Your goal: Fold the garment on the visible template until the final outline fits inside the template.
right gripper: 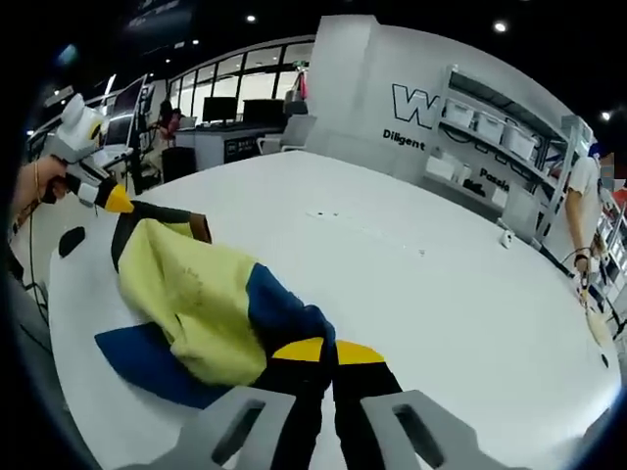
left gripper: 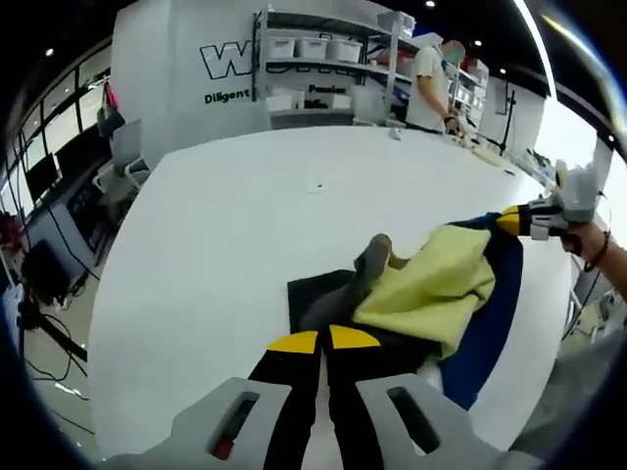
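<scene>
A yellow, blue and black garment [left gripper: 431,284] lies bunched on the white table [left gripper: 245,225]. In the left gripper view my left gripper [left gripper: 324,340] is shut on its dark near edge, yellow tips together. My right gripper [left gripper: 516,221] enters from the right, held by a hand, and pinches the garment's far blue corner. In the right gripper view the right gripper [right gripper: 327,351] is shut on the blue and black fabric, with the garment [right gripper: 191,294] spreading leftward. The left gripper [right gripper: 116,200] grips its far dark corner there. I cannot pick out a template.
The table's edge [right gripper: 69,323] runs close to the garment on the left of the right gripper view. A small dark object [right gripper: 71,240] lies near it. A person [left gripper: 427,86] stands at the far side by shelves of bins [left gripper: 313,49]. Open table surface [right gripper: 441,284] stretches beyond the garment.
</scene>
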